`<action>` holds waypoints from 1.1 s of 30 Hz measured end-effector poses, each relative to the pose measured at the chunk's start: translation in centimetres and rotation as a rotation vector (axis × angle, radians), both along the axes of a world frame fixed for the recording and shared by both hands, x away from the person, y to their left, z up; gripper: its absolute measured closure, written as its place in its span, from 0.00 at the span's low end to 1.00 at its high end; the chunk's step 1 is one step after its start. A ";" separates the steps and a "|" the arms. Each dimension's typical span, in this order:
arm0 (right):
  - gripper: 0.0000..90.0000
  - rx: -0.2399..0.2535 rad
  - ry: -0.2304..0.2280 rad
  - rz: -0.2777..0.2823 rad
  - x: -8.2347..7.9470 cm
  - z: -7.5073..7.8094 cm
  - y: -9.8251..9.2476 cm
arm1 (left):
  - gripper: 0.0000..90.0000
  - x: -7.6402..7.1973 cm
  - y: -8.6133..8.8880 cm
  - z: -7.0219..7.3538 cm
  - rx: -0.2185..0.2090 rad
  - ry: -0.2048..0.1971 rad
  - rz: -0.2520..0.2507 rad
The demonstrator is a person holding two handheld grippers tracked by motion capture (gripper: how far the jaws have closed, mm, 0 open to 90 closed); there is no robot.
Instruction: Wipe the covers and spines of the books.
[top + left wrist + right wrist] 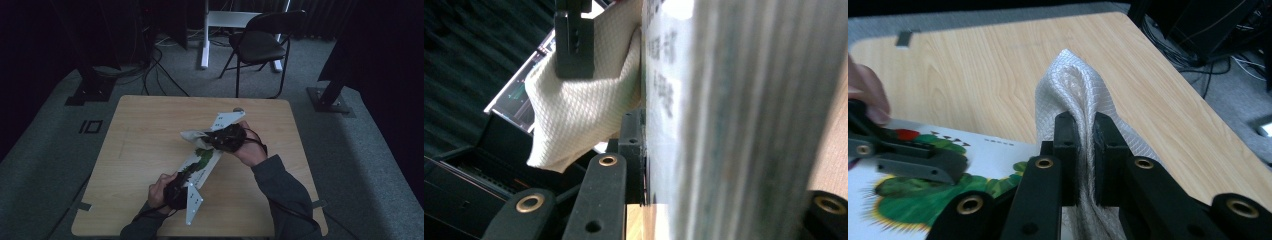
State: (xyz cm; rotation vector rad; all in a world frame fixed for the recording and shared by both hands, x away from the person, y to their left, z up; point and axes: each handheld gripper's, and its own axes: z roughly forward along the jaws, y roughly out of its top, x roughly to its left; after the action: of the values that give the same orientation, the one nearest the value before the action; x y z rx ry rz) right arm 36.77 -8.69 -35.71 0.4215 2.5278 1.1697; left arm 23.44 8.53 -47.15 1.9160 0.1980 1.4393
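My left gripper (186, 176) has its jaws clamped on the near end of the picture book (200, 161), which lies slanting across the middle of the worktop (135, 145), toward its near edge. To the right, my right gripper (1086, 131) pinches the white cloth (1073, 80) over the book's far end. To wipe well (I judge), I should keep the book pinned and drag the cloth flat along the cover.

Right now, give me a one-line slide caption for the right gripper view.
Right gripper pinches a white cloth above the picture book on the wooden table.
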 end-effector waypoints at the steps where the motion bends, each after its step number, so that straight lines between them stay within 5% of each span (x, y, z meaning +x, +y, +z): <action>1: 0.92 -0.007 -0.003 0.001 0.0 0.0 0.1 | 0.86 0.0 0.0 0.0 0.006 -0.003 0.000; 7: 0.92 -0.052 -0.018 0.012 -0.1 -0.1 1.2 | 0.86 -0.1 0.0 0.0 0.003 -0.007 0.001; 17: 0.92 -0.053 -0.005 -0.008 0.5 -0.2 1.2 | 0.86 -0.1 -0.1 0.1 0.009 -0.011 0.000; 33: 0.92 -0.079 0.030 0.005 0.8 -1.0 1.6 | 0.86 -0.5 -0.6 -0.3 0.069 -0.054 0.004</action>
State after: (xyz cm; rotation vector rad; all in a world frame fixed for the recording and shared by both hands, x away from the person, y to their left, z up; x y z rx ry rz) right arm 37.55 -7.09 -36.76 0.4162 2.5920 1.0694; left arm 22.98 7.92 -47.49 1.9304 0.1290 1.5166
